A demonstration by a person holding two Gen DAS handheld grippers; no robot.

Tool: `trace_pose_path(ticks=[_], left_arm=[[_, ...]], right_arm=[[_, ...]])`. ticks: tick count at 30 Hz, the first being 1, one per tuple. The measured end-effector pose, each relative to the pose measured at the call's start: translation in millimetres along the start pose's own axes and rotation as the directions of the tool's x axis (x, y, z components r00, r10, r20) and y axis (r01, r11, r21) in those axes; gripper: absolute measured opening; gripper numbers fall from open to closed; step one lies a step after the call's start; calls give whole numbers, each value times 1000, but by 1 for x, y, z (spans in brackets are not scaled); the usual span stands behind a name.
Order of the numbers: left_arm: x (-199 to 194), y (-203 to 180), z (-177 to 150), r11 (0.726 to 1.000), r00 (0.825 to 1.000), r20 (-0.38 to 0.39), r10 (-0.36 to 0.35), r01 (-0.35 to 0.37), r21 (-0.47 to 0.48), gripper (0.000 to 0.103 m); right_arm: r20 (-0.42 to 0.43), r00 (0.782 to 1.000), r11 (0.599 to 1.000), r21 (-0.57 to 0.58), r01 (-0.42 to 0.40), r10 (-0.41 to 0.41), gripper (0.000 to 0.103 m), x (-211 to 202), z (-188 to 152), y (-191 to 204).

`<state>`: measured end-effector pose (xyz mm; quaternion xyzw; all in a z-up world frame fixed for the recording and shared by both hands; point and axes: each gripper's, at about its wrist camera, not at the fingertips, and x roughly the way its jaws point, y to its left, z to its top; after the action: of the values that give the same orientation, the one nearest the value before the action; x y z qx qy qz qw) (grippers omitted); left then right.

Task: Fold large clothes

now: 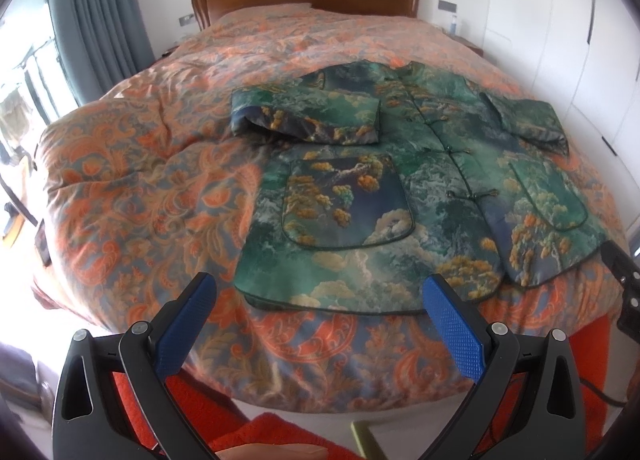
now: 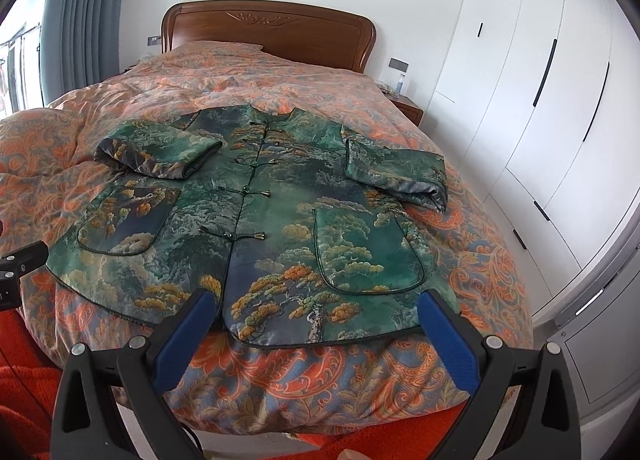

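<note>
One green landscape-print jacket (image 2: 256,220) lies flat on the bed (image 2: 360,376), long axis running collar at 12 o'clock to hem at 6, both sleeves folded inward, two pockets showing, while the left hand-held gripper (image 1: 320,300) and right hand-held gripper (image 2: 318,318) gape released above the hem.

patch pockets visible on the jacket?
2. One pocket on the jacket's left panel as seen, one pocket on the right panel, both near the hem. None seems hidden.

The left claw (image 1: 318,294) hangs with its blue-padded jaws spread wide, gripping nothing. The right claw (image 2: 316,314) is posed the same way, jaws wide apart and empty. Both point forward, side by side.
</note>
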<state>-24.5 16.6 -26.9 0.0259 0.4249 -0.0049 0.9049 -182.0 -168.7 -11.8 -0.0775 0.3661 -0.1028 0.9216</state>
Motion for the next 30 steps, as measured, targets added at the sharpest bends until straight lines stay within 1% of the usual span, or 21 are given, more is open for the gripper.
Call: trace_pose_path(ticks=[6,12,16,19,21,24,28,30], left_arm=[[-4,-2,-1,1000,1000,0,-3,3,17,103],[-17,-2,-3,999,999,33,-17,15,39,103],[-13,1,-6,999,999,15,-33,33,31,103],[-10,1,-6,999,999,7,-39,39,27,103],[-11,-1,-6,998,999,10,-47,46,31,103],[-12,-2,-3,998,999,23,-43,42,37,103],[-11,0,3,999,998,43,-35,33,27,103],[-8,-1,6,999,999,42,-30,28,26,103]], right_arm=[[4,1000,1000,3,-13,13,103,-4,-7,-5],[31,999,1000,-4,-25,25,103,-10,-6,-8],[48,998,999,-10,-31,32,103,-13,-7,-8],[55,997,999,2,-53,53,103,-11,-6,-10],[77,994,997,10,-79,78,103,-11,-4,-11],[139,985,995,20,-103,99,103,-13,2,-17],[200,977,996,20,-87,81,103,-19,16,-23],[214,975,997,25,-70,63,103,-22,20,-26]])
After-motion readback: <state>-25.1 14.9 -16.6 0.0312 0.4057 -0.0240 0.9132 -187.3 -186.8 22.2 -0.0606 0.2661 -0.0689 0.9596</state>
